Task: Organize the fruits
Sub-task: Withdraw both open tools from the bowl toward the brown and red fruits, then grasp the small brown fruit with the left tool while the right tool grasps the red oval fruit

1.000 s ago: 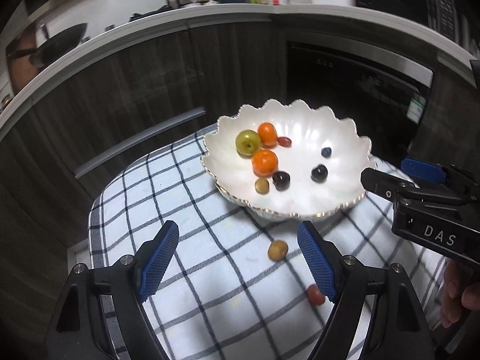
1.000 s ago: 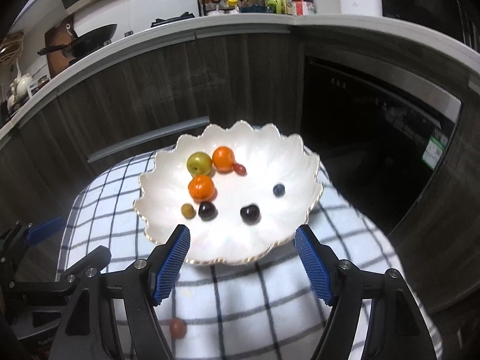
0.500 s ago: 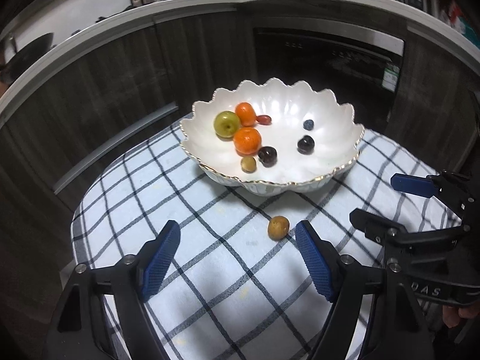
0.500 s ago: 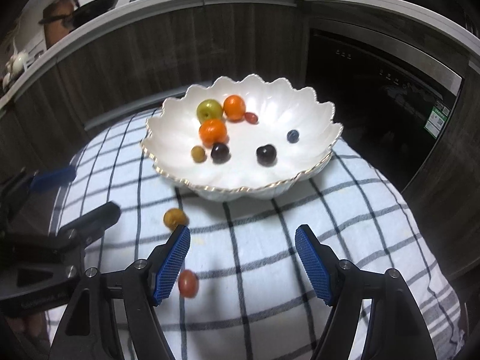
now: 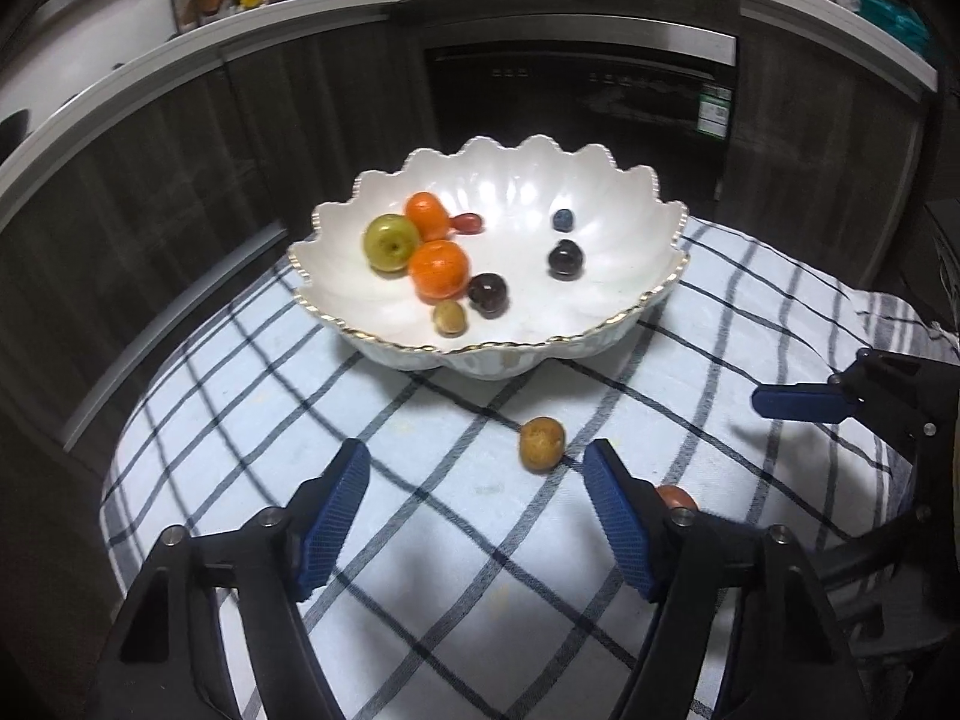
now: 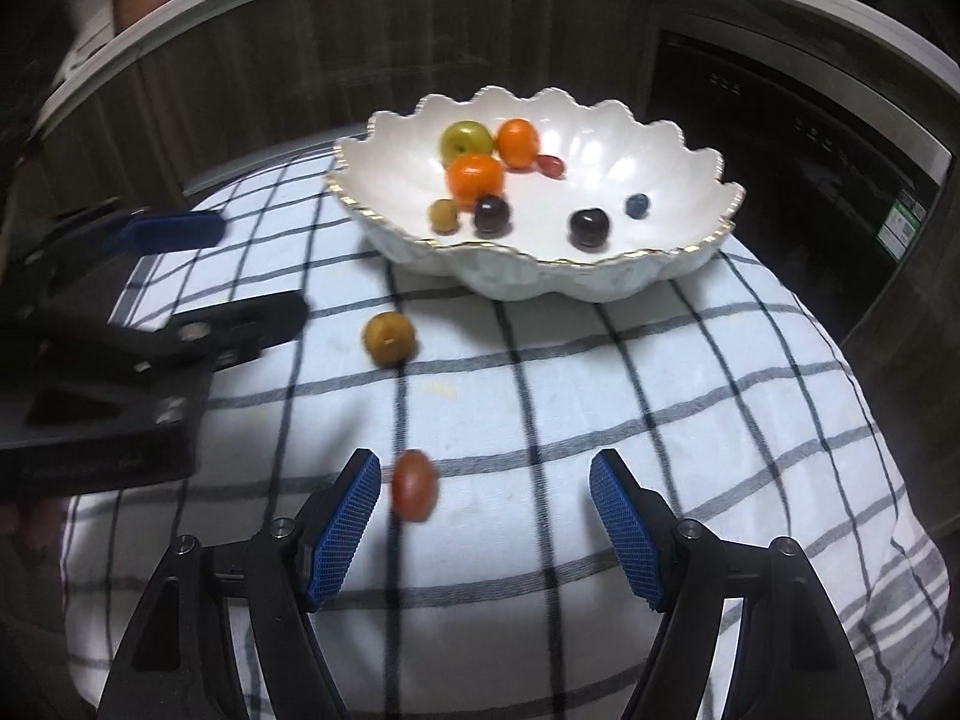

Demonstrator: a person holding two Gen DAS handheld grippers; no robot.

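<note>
We see scalloped white bowl point(image 5: 651, 291) holding green apple point(image 5: 390, 242), two oranges, dark berries. Yellow-brown fruit point(image 5: 542, 443) and red tomato point(image 6: 414, 484) lie loose on checked cloth point(image 6: 660, 396). Left gripper point(image 5: 474, 492) narrowing, nothing gripped; right gripper point(image 6: 486, 498) agape, empty, tomato just inside left pad.

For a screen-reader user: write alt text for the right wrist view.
The open right gripper hovers over a checked cloth, with a small red fruit lying just inside its left finger. Farther off, a yellow-brown fruit lies before a scalloped white bowl that holds eight fruits; the left gripper reaches in from the left.
</note>
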